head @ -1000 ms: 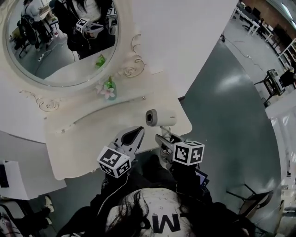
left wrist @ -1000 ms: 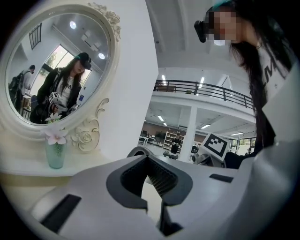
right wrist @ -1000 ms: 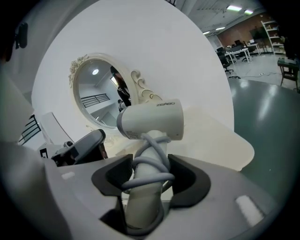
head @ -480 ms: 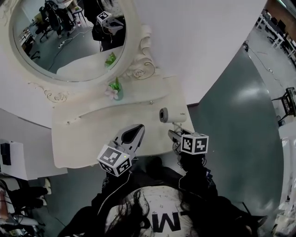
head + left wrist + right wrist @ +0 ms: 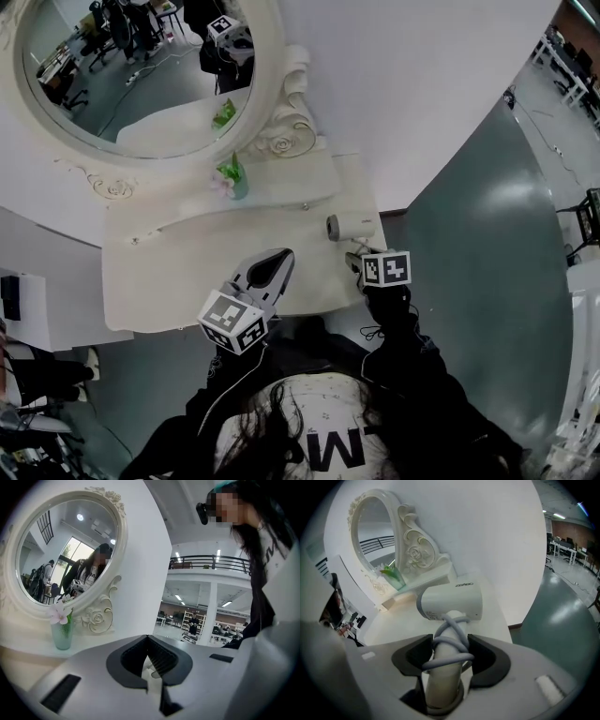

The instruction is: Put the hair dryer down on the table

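A white hair dryer (image 5: pixel 345 226) with its grey cord wound round the handle stands over the right end of the cream dressing table (image 5: pixel 178 277). My right gripper (image 5: pixel 357 257) is shut on the handle. In the right gripper view the dryer (image 5: pixel 452 603) rises from between the jaws, and my right gripper (image 5: pixel 449 644) presses its dark pads on the cord-wrapped handle. Whether the dryer touches the tabletop I cannot tell. My left gripper (image 5: pixel 277 260) hovers over the table's front edge, and in its own view my left gripper (image 5: pixel 148 640) is shut with nothing held.
An oval mirror (image 5: pixel 122 75) in a carved frame stands at the back of the table. A small green vase with a pink flower (image 5: pixel 232 178) sits on the shelf below it. Grey floor (image 5: pixel 487 216) lies right of the table, a white wall behind.
My right gripper has carried the hair dryer away from me, further in over the right end of the table. The left gripper has stayed where it was.
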A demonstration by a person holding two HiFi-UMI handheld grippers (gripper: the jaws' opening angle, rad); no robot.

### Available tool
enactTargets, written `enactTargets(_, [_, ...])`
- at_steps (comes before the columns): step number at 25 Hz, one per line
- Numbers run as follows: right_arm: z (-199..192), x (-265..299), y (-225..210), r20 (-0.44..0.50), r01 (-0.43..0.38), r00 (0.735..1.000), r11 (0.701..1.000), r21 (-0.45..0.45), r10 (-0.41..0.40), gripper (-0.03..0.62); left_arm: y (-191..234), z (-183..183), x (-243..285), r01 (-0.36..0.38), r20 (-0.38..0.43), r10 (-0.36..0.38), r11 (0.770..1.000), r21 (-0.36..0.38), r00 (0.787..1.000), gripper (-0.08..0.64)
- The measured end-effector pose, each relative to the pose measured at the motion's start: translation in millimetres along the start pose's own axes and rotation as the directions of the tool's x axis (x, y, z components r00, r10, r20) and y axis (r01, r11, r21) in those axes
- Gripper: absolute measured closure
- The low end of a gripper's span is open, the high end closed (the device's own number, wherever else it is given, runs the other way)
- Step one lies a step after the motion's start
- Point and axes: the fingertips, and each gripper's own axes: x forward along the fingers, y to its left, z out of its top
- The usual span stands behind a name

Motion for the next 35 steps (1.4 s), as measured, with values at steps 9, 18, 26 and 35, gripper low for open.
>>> enactTargets(9, [11.7, 21.2, -12.9, -0.042, 0.035, 0.998, 0.993, -0.112, -0.04, 0.348, 3.9, -5.3, 4.4, -0.027, -0.004, 0.027, 0.999, -0.017, 1.0, 0.565])
enactTargets(18, [16.7, 41.0, -23.1, -0.056, 0.058, 0.996, 0.983, -0.173, -0.069, 0.35, 12.5, -1.3, 2.6, -0.061, 0.008, 0.062, 0.998, -0.016, 0.998, 0.565])
enactTargets(26, [18.9, 41.0, -21.9, -0.015, 0.047, 0.999, 0.982, -0.185, -0.051, 0.347, 13.2, -3.2, 2.5, -0.067, 0.002, 0.067, 0.998, -0.018, 0.998, 0.565])
enactTargets(35, [18.5, 38.9, -17.3, 0.023, 0.036, 0.999, 0.975, -0.218, -0.032, 0.301, 7.9, -7.1, -11.0, -0.058, 0.0, 0.058, 0.998, -0.021, 0.998, 0.565])
